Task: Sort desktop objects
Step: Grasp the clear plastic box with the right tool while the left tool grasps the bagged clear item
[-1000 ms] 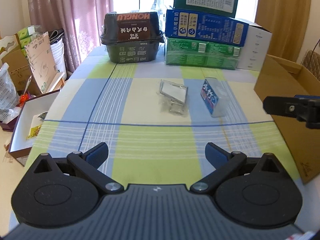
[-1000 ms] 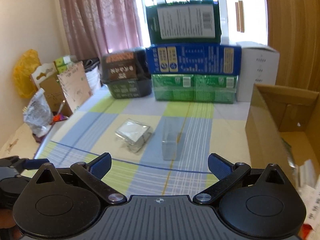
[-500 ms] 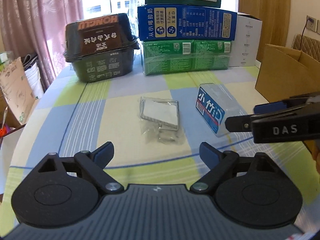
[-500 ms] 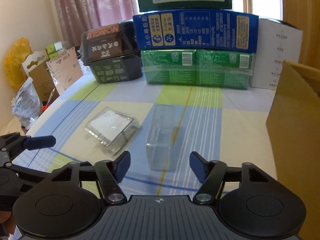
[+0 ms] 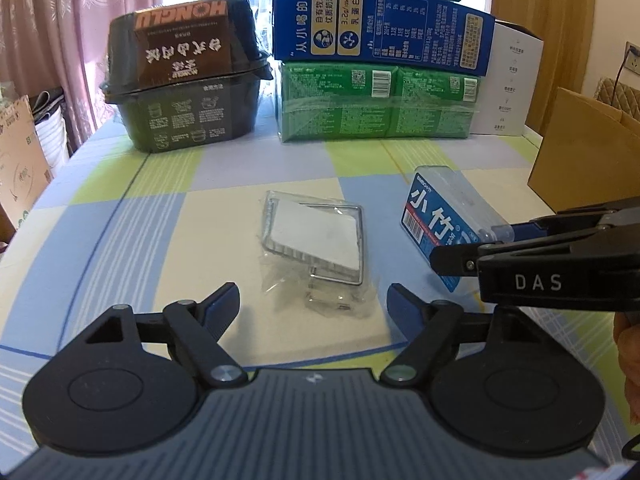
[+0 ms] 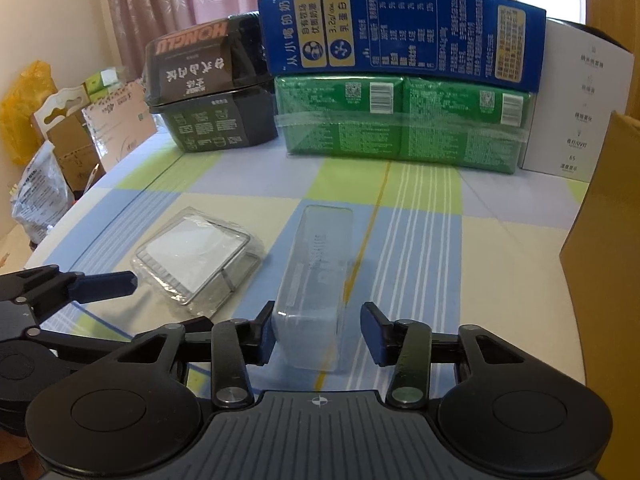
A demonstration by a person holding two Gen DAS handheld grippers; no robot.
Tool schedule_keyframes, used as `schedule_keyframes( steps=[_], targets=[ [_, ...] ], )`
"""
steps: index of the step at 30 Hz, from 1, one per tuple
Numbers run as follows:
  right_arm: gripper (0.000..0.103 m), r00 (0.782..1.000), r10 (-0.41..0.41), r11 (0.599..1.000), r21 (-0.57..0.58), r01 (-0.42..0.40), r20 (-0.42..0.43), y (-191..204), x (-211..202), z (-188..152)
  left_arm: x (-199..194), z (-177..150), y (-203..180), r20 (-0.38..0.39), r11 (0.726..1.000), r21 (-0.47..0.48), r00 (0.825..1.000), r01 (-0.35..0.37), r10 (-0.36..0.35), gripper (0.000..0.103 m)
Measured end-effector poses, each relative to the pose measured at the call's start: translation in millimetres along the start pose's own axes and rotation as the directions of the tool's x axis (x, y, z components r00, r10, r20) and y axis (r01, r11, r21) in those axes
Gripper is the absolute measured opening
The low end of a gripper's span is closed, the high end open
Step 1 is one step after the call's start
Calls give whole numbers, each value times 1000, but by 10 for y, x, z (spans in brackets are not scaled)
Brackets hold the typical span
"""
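Left wrist view: the left tongs (image 5: 314,304) stand fairly wide and hold nothing, their jaws having just been narrowing, with the clear plastic packet holding a wire frame and white card (image 5: 316,242) just ahead between the fingertips, mid-table on the checked cloth. To grasp it well, they should come lower and pinch the stiff frame edges, not the loose film. Right wrist view: the right tongs (image 6: 318,338) have just been closing around the near end of the clear rectangular plastic box with a blue label (image 6: 316,280); the left pad seems to touch, the right pad stands off. Centring before squeezing would stop the box skidding. Its long axis runs away from the tongs toward the table's far edge.
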State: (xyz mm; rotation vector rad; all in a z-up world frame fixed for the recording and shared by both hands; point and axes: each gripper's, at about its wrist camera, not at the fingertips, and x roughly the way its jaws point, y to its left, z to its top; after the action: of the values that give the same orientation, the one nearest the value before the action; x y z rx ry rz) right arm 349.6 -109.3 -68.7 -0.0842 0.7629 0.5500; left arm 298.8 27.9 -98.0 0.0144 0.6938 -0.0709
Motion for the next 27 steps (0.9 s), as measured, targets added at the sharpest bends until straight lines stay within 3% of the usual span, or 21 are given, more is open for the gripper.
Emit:
schedule_keyframes(
  steps=[10, 18, 21, 27],
  targets=[
    [38, 1000, 2, 1000, 15, -2, 1, -98, 21, -17, 166, -15, -52, 43, 1000, 22, 999, -6, 5, 77],
    [29, 1000, -8, 999, -31, 7, -15, -53, 26, -80, 97, 21, -45, 71, 1000, 15, 997, 18, -19, 38],
    [29, 1000, -10, 1000, -23, 10, -17, -53, 6, -101, 87, 20, -84, 51, 999, 35, 998, 26, -27, 30],
    [28, 999, -18, 999, -35, 17, -31, -84, -138, -174, -17, -17, -191, 22, 994, 102, 999, 23, -25, 29]
  ],
)
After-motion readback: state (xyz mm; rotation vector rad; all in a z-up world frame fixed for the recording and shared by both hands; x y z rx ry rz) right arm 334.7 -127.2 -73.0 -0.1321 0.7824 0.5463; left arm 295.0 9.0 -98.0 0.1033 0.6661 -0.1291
